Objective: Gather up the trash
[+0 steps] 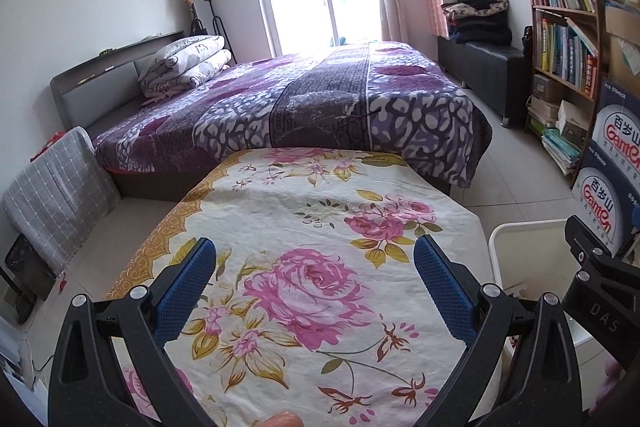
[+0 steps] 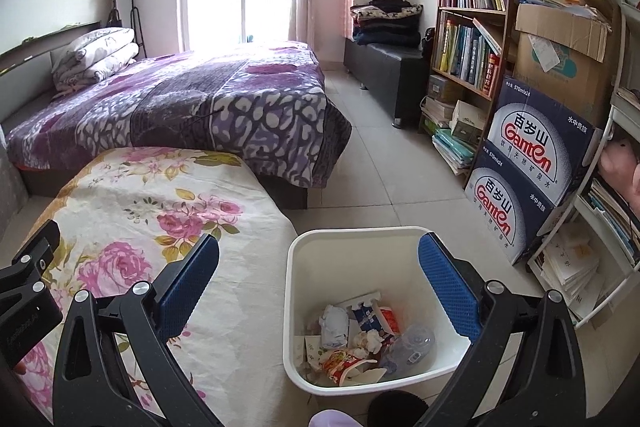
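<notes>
In the left wrist view, the left claw [image 1: 315,269] stands wide apart with nothing between its blue pads [image 1: 182,291]. It hangs over a tabletop [image 1: 256,211] covered in a cream cloth printed with pink roses. At the right edge of the tabletop, on the floor, a slice of the white bin [image 1: 524,259] shows, and the black frame of the right claw [image 1: 600,283] cuts in front of it at the far right of the view; from here I cannot tell how that claw stands. Beyond the tabletop lies a bed [image 1: 304,107] under a purple patterned blanket, with a folded quilt [image 1: 184,65] at its left end. A bookshelf [image 1: 560,39] stands on the right.

In the right wrist view, the right claw [image 2: 319,265] is also spread wide and holds nothing. It hovers above the white bin [image 2: 296,291], which sits on the tiled floor just beside the right edge of the tabletop [image 2: 224,307]. The trash [image 2: 352,339] lies at the bottom of the bin: crumpled paper, a red-and-white snack wrapper, a torn carton and a clear plastic cup. Part of the left claw [image 2: 28,291] shows over the cloth at the left edge. To the right, two stacked water cartons [image 2: 532,179] stand against the bookshelf [image 2: 472,27].
</notes>
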`<state>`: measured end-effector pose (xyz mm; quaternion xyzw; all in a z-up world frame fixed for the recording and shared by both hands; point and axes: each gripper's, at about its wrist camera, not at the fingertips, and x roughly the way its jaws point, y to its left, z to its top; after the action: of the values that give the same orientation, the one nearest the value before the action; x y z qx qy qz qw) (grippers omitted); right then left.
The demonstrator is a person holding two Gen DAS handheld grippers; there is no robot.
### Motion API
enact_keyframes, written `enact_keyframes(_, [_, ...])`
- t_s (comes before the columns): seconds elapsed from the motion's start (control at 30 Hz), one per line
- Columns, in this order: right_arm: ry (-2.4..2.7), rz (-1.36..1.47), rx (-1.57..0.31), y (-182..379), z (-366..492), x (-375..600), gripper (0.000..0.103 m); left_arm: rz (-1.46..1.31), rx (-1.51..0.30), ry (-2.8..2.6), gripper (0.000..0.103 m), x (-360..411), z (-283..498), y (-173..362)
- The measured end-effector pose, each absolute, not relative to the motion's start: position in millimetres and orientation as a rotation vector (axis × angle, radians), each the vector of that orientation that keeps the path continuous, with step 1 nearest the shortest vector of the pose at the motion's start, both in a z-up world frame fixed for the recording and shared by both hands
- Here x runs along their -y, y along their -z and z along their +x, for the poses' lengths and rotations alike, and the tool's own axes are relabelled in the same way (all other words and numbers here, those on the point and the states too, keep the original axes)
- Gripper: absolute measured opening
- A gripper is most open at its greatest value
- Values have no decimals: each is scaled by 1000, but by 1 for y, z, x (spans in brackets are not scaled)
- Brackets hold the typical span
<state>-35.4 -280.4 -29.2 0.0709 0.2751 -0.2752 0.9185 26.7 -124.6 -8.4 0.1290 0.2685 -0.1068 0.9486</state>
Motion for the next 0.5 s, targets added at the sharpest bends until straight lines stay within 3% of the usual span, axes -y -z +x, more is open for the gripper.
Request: enact_keyframes(0.5, [559, 138, -586, 32, -36, 284, 96, 256, -556, 219, 96, 125, 28, 11])
